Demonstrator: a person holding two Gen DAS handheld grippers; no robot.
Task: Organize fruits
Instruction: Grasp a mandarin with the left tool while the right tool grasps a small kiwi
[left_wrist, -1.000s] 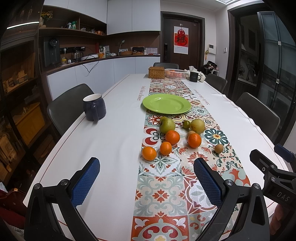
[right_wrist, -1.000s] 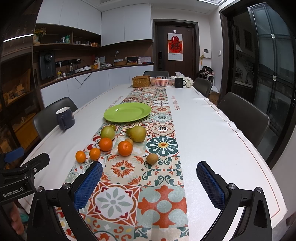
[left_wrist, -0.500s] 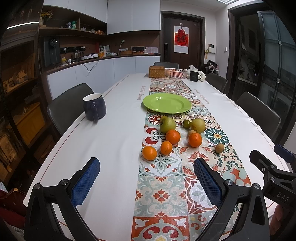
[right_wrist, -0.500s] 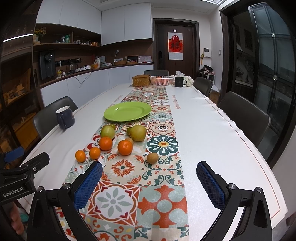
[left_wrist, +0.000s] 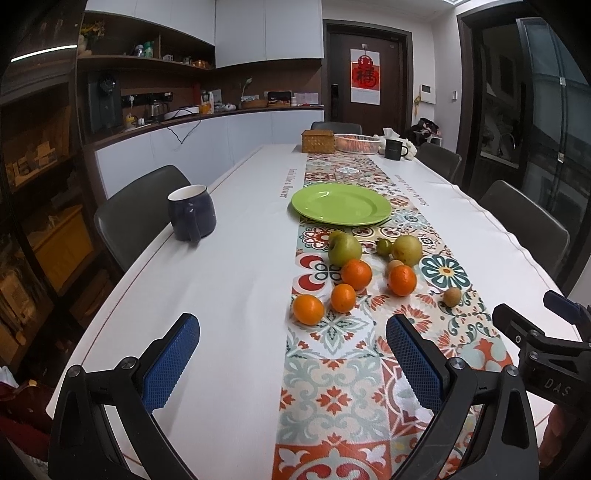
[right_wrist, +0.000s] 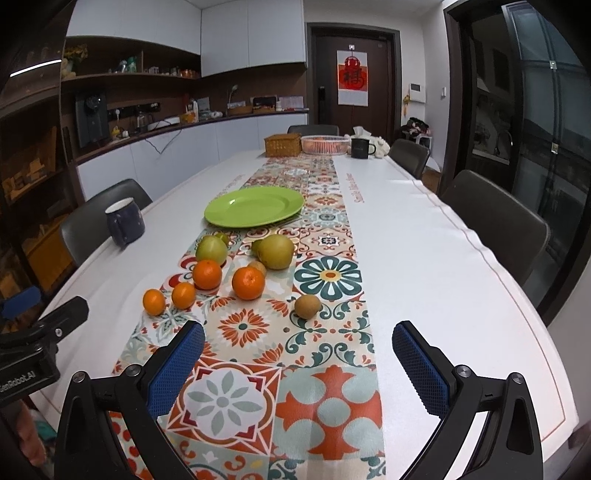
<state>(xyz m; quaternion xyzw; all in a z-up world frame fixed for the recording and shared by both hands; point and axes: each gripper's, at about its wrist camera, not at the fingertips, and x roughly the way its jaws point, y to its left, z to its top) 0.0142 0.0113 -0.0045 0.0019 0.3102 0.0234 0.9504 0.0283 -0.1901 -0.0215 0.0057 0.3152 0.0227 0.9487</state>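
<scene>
The left claw (left_wrist: 291, 354) is wide open and holds nothing. The right claw (right_wrist: 297, 354) is wide open too, and it is empty. Both hang low over the near end of a long white surface (right_wrist: 424, 258) with a bright patterned runner (right_wrist: 325, 236) down its middle. The fruits lie in a loose bunch on the runner, past the claws and not touching them. There are four oranges: a small one (right_wrist: 154, 301) at the left edge of the runner, another small one (right_wrist: 183, 295) just beside it, and two bigger ones (right_wrist: 207, 274) (right_wrist: 248, 283) a bit farther back. A brown kiwi (right_wrist: 307, 306) sits alone, nearest to the right claw. Behind the oranges are a green apple (right_wrist: 211, 249) and a yellow pear (right_wrist: 277, 251). A green plate (right_wrist: 255, 206) lies farther back on the runner with nothing on it. A dark blue mug (left_wrist: 191, 212) stands on the left side of the surface, well apart from the fruit.
</scene>
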